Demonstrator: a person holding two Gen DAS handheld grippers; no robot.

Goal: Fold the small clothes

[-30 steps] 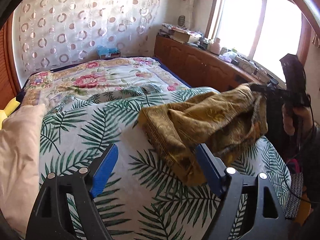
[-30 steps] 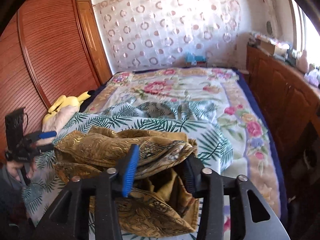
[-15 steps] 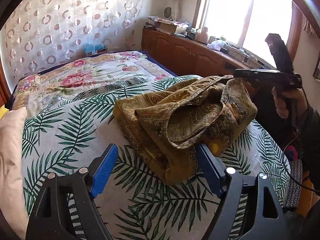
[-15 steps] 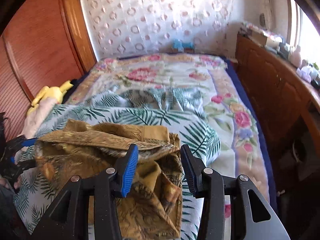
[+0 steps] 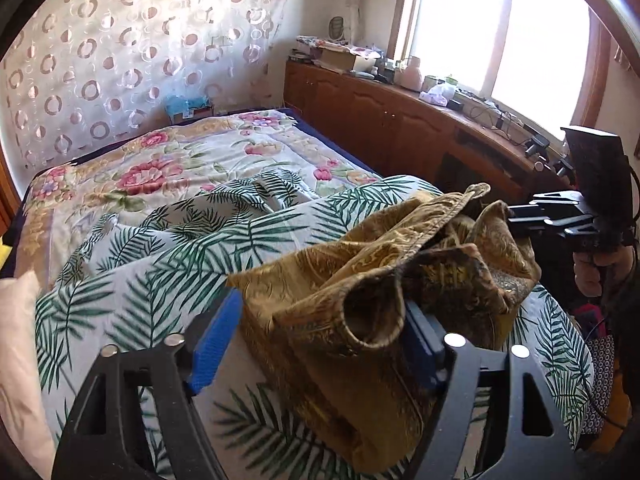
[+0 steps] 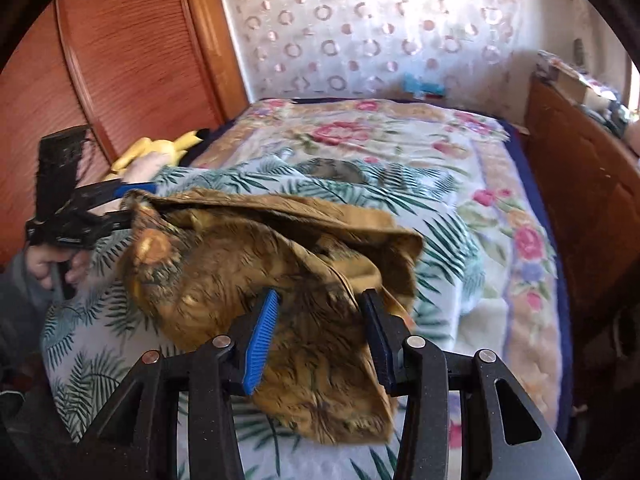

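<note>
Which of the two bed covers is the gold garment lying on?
The gold garment lies on the palm-leaf cover, white with green fronds; the floral quilt with pink flowers lies beyond it.

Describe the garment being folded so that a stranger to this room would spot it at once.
Start at the bed, then find its palm-leaf sheet spread across the near end. On that sheet lies a crumpled golden-brown patterned garment, the only dark gold, paisley-like cloth among white, leafy and floral bedding.
</note>
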